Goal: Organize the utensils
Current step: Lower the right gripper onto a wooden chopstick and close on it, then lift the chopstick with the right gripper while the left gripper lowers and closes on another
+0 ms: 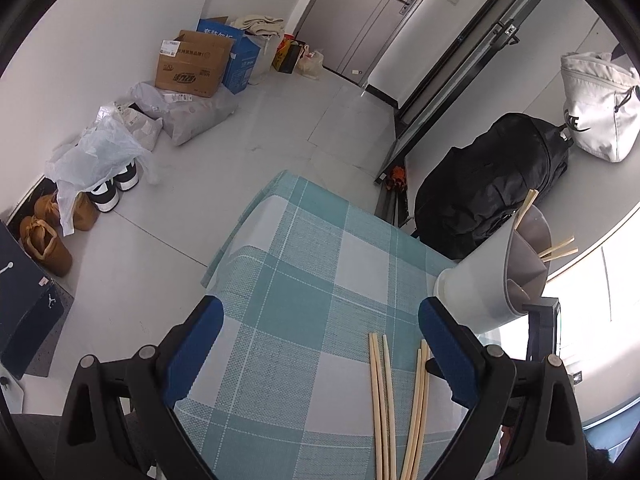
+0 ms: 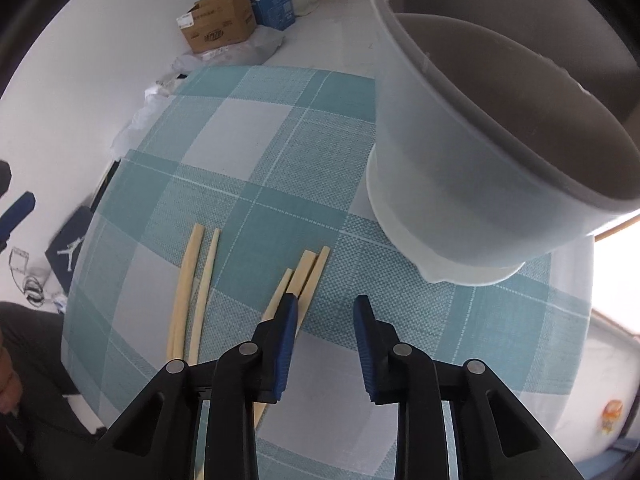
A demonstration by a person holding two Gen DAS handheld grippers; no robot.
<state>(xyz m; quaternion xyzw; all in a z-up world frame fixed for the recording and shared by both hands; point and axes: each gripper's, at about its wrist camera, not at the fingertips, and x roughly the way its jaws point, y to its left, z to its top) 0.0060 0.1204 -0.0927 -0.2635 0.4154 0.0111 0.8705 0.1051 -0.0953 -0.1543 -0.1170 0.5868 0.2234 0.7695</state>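
Several pale wooden chopsticks (image 2: 308,272) lie loose on the teal checked tablecloth (image 2: 248,152), in two small bunches; the other bunch (image 2: 192,280) is to the left. My right gripper (image 2: 326,304) points steeply down over the right bunch. Its jaws are narrow but apart, with only cloth showing between them, and the left finger (image 2: 286,328) covers the chopsticks' near ends. A white utensil holder (image 2: 460,184) with a grey insert stands close on the right. In the left wrist view my left gripper (image 1: 320,306) is wide open and empty above the cloth, the chopsticks (image 1: 384,400) lie by its right finger, and the holder (image 1: 480,284) has chopsticks (image 1: 558,249) standing in it.
Past the table's far edge the floor holds cardboard boxes (image 1: 192,66), plastic bags (image 1: 100,152) and shoes (image 1: 46,240). A black backpack (image 1: 492,184) and a white bag (image 1: 596,108) sit to the right. A person's dark clothing (image 2: 36,360) is at the near left.
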